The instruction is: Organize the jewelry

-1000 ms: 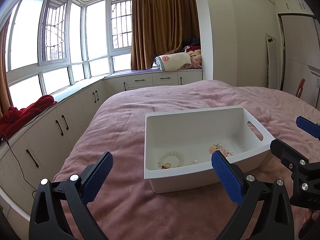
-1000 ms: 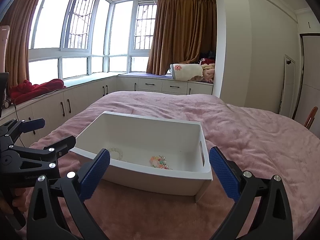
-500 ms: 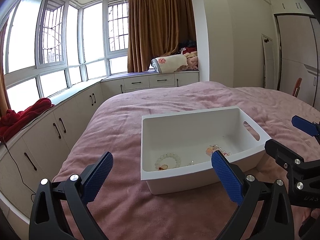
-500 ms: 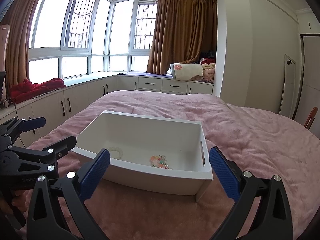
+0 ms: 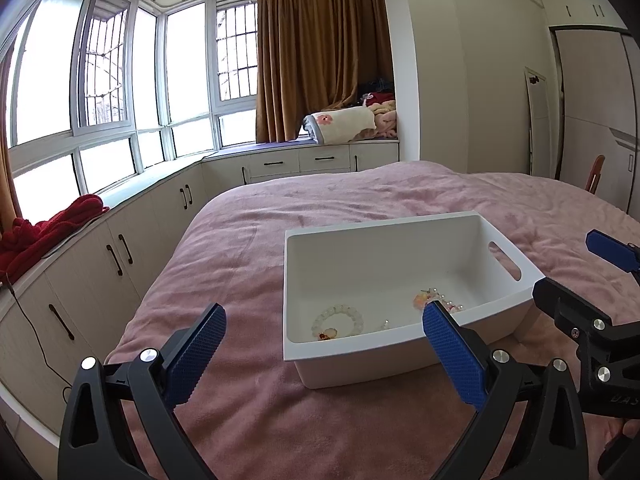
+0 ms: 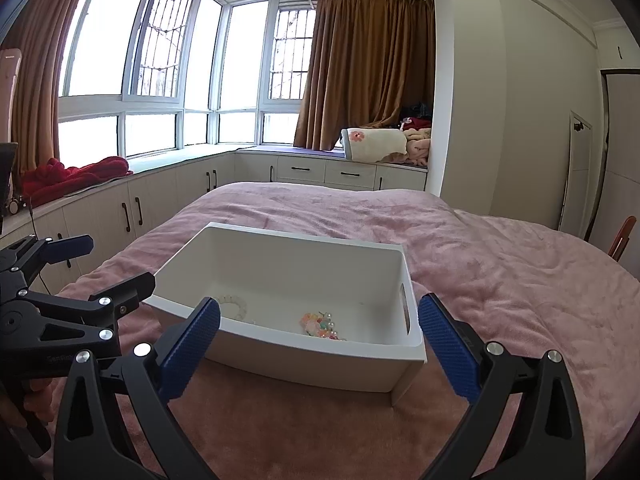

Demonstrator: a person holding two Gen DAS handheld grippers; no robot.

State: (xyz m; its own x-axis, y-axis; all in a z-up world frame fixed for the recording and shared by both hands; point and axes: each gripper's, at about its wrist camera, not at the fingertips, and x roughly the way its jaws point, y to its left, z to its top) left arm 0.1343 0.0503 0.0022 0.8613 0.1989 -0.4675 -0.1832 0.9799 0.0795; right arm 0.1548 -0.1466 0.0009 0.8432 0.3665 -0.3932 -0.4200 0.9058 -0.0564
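Daylight pours through a barred bay window [image 6: 168, 60] that wraps the corner of a bedroom. Brown curtains [image 6: 368, 72] hang drawn to one side beside a plain cream wall [image 6: 516, 112]. Under the glass runs a window seat over pale cabinets [image 5: 120, 256] with dark handles. A red blanket [image 5: 48, 228] lies heaped on the seat, and a rolled floral blanket [image 5: 344, 124] rests at its far end with other bedding. A bed [image 6: 500, 272] with a rumpled pink cover fills the foreground. A tall wardrobe [image 5: 592, 112] stands along the right wall.
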